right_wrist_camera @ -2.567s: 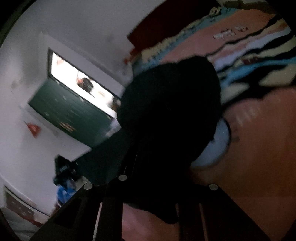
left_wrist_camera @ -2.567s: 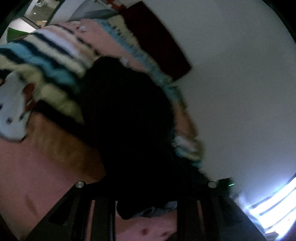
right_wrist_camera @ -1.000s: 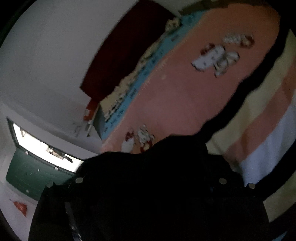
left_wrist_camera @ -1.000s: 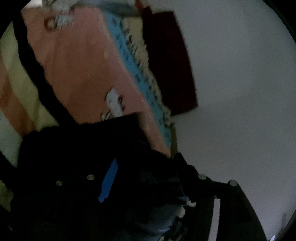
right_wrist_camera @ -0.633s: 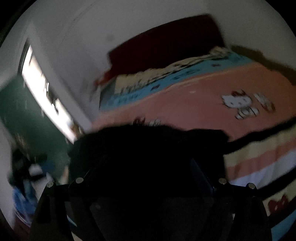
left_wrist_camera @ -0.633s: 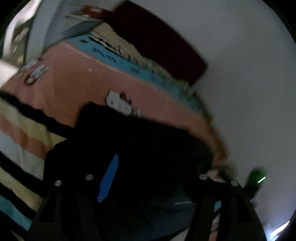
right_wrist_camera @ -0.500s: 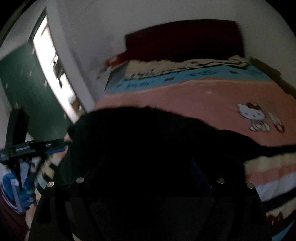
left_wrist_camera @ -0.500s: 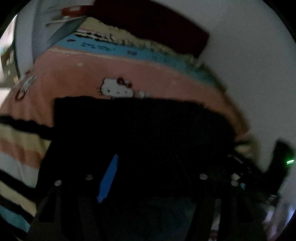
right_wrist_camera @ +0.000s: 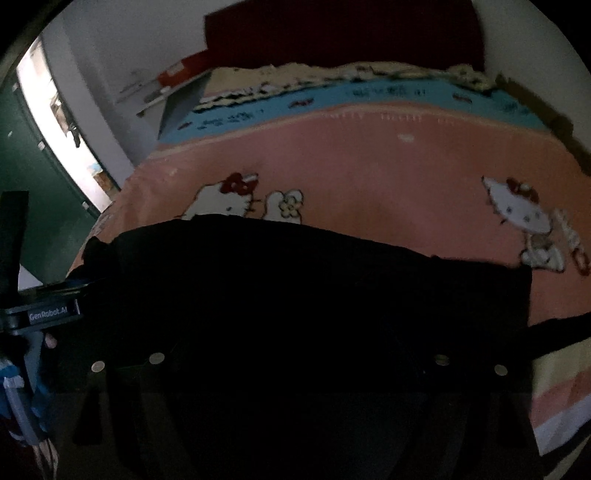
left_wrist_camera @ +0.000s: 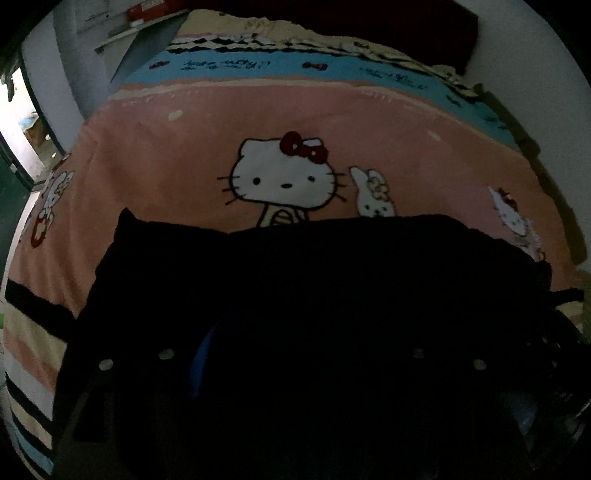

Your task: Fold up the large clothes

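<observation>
A large black garment [left_wrist_camera: 332, 266] lies spread across a pink cat-print blanket [left_wrist_camera: 166, 166] on a bed, its far edge straight. My left gripper [left_wrist_camera: 291, 332] points down at it with its jaws opening. The dark fingers stand wide apart over the cloth, one bearing a blue strip [left_wrist_camera: 201, 362]. In the right wrist view the same garment [right_wrist_camera: 332, 277] covers the blanket [right_wrist_camera: 369, 177]. My right gripper [right_wrist_camera: 295, 332] is wide and still opening a little, with cloth between and under its fingers. The gloom hides where pads meet cloth. The left gripper's body [right_wrist_camera: 51, 314] shows at the left edge.
A dark red headboard [right_wrist_camera: 332, 33] stands against the white wall behind the bed. A green door and bright doorway [right_wrist_camera: 37, 110] are at the left. A shelf with a red box [left_wrist_camera: 147, 7] is beside the bed head. The blanket's striped part [left_wrist_camera: 26, 350] runs along the near side.
Both views swung from the wall down onto the bed. The black garment, earlier bunched and hanging from the grippers, now lies flat on the blanket. The left fingers stand a little wider.
</observation>
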Available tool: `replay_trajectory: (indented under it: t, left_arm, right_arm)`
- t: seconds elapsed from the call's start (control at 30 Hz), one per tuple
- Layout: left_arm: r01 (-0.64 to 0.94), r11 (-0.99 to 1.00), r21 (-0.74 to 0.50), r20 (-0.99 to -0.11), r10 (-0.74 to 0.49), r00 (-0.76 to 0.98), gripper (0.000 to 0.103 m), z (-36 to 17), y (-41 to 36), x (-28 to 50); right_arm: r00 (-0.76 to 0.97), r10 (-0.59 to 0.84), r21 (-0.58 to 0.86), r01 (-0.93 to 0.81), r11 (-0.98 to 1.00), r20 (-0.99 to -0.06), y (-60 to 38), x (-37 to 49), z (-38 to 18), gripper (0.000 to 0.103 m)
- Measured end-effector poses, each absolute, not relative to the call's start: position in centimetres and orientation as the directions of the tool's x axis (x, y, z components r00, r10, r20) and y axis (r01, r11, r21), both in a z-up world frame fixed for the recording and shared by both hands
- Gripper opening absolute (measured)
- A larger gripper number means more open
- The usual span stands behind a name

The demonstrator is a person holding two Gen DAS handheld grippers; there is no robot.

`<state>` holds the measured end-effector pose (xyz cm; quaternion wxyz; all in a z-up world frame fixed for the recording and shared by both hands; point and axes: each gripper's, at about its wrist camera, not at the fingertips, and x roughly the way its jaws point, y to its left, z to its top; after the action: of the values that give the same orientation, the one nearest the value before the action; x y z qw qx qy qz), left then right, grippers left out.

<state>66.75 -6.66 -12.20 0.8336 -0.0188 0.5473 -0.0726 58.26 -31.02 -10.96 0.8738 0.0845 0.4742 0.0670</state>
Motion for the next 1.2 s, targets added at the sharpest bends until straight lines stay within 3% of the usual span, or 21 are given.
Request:
replay_trajectory:
  t: [0.33, 0.63, 0.8, 0.9, 1.1, 1.2]
  left_arm:
    - [0.094, 0.995, -0.037, -0.909, -0.072, 0.410, 0.075, -13.8, -7.8, 66.8]
    - [0.078, 0.997, 0.006, -0.901, -0.029, 0.433, 0.075, -11.1, -1.8, 63.2]
    - [0.009, 0.982, -0.189, -0.899, -0.177, 0.400, 0.077, -14.0, 2.3, 63.0]
    - [0.018, 0.988, -0.151, -0.900, -0.145, 0.411, 0.079, -14.1, 1.6, 62.7]
    - [0.024, 0.994, -0.109, -0.850, -0.106, 0.516, 0.078, -10.6, 2.4, 59.5]
    - [0.013, 0.997, -0.075, -0.820, -0.069, 0.569, 0.078, -9.9, 3.5, 56.9]
  right_arm:
    - [0.517, 0.229, 0.272, 0.007, 0.962, -0.824, -32.2, 59.7, -14.1, 0.086]
    - [0.571, 0.150, 0.162, -0.031, 0.986, -0.807, -32.6, 54.9, -9.4, 0.086]
    - [0.516, 0.176, 0.232, 0.047, 0.972, -0.838, -36.3, 54.1, -13.1, 0.087]
    - [0.506, 0.237, 0.325, 0.092, 0.941, -0.829, -37.8, 54.1, -14.9, 0.090]
    - [0.534, 0.105, 0.189, 0.104, 0.976, -0.839, -36.9, 52.4, -12.6, 0.090]
    - [0.602, 0.061, 0.119, 0.057, 0.991, -0.796, -36.1, 49.5, -10.2, 0.090]
